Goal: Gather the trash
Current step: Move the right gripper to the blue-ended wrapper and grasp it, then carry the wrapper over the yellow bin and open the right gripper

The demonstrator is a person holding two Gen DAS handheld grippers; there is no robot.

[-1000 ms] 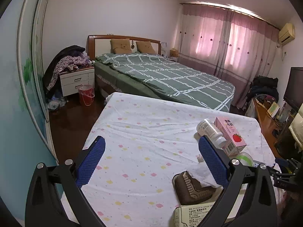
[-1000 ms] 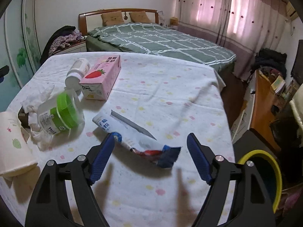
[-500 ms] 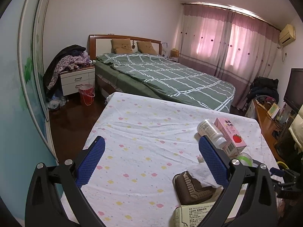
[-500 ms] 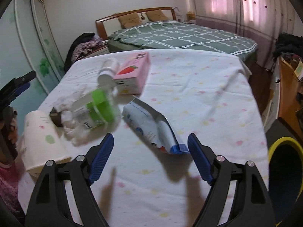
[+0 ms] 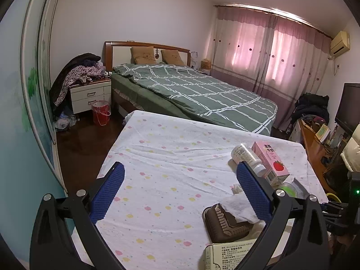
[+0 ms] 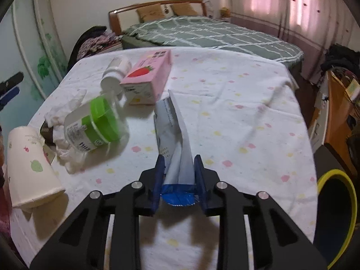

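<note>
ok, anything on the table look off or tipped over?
Yes. The paper cup, the green-lidded jar, the white bottle and the pink milk carton all lie on their sides. Crumpled tissue sits among them. The right gripper has just closed on a torn wrapper.

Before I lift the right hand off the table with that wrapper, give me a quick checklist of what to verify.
1. Right gripper on the blue-and-white wrapper: ok, its jaws have just been closing and the pads now pinch the wrapper's near end.
2. Grip firm enough to lift: cannot tell, only the crumpled end is caught.
3. Wrapper free of neighbours: ok, apart from the green-lidded jar; contact with the pink carton cannot tell.
4. Bin in reach: ok, the yellow-rimmed bin stands past the table's right edge.
5. Left gripper out of the way: ok, open and empty.
</note>
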